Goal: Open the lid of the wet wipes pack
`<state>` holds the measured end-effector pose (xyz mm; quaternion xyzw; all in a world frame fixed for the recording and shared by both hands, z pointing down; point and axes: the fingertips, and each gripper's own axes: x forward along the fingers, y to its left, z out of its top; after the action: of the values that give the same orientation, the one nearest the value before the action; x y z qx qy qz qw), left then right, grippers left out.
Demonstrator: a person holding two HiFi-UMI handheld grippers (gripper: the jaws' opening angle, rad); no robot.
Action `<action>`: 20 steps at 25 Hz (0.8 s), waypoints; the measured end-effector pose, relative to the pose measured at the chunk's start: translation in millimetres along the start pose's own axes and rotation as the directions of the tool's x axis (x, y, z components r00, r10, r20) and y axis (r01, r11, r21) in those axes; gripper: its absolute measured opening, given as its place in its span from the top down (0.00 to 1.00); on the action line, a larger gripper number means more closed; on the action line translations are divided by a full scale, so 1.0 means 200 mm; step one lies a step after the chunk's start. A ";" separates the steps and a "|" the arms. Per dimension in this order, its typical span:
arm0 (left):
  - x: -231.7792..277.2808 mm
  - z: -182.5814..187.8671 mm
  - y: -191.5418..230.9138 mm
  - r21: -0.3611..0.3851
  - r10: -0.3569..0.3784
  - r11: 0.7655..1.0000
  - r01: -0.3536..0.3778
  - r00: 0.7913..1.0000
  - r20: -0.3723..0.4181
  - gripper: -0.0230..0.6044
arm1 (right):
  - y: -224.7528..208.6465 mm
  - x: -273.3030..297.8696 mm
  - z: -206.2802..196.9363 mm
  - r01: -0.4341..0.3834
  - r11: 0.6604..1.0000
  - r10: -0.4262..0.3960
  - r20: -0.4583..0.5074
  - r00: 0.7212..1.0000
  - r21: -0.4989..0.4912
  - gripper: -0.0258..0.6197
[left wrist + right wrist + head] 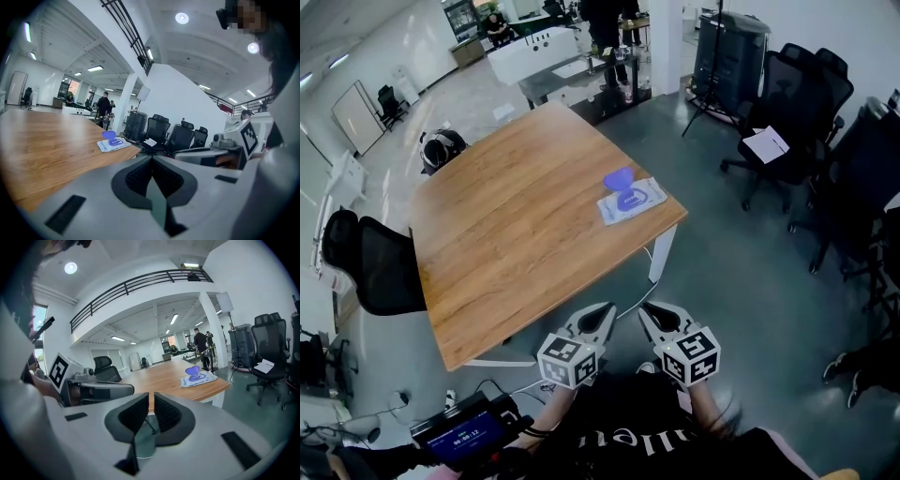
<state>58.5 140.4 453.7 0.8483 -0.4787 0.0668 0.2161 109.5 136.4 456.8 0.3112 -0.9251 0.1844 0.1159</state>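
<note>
"Starting nearest: what are the two tools doing?"

"Both are held low in front of the person, short of the worktop's near corner and touching nothing. The left hand-held gripper [151, 158] has its jaws together and empty. The right hand-held gripper [151, 397] shows a narrow slit between its pads, with nothing in it."

"And the wet wipes pack?"

"It is well away from them. The wet wipes pack [630, 202] lies flat by the right corner of the worktop [516, 234], just inside the edge. Its purple lid [619, 178] stands up off the pack — so I judge the opening done. Nothing seems left, as far as these views show, unless the flap should go further back."

"Is anything else on the surface?"

"No, I see only bare wood grain from corner to corner."

"And around it?"

"A small device with a lit display [469, 433] sits low by the person. A black office chair [375, 267] stands at the left edge, and a dark rounded thing [441, 148] sits past the left corner, though I can't tell what it is. More black chairs [797, 103] cluster on the grey floor to the right, one carrying a sheet of paper [766, 143]. Farther off there is a whiteboard [358, 117] and people at a counter [605, 28]. It is a bright, open hall, with a railed gallery overhead in the right gripper view."
</note>
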 end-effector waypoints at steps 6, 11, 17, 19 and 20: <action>-0.16 -0.04 0.04 0.000 -0.013 1.000 0.013 1.000 -0.018 0.96 | 0.17 0.03 -0.03 0.005 1.000 -0.005 -0.018 1.000 -0.007 0.90; -0.21 -0.08 0.06 0.002 -0.032 0.999 0.032 0.999 -0.033 0.96 | 0.22 0.05 -0.07 0.015 1.000 -0.015 -0.024 1.000 0.005 0.90; -0.22 -0.10 0.07 0.002 -0.054 0.999 0.054 0.998 -0.028 0.96 | 0.24 0.05 -0.09 0.034 0.999 -0.034 -0.022 0.999 0.007 0.90; -0.22 -0.11 0.07 -0.001 -0.063 0.998 0.063 0.998 -0.026 0.96 | 0.24 0.04 -0.10 0.046 0.999 -0.046 -0.024 0.999 0.007 0.90; -0.22 -0.11 0.07 -0.003 -0.068 0.998 0.068 0.997 -0.026 0.96 | 0.24 0.03 -0.10 0.052 0.999 -0.052 -0.024 0.998 0.008 0.90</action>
<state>25.9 178.2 463.1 0.8629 -0.4470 0.0698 0.2252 76.0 177.5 464.6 0.3334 -0.9144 0.1891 0.1302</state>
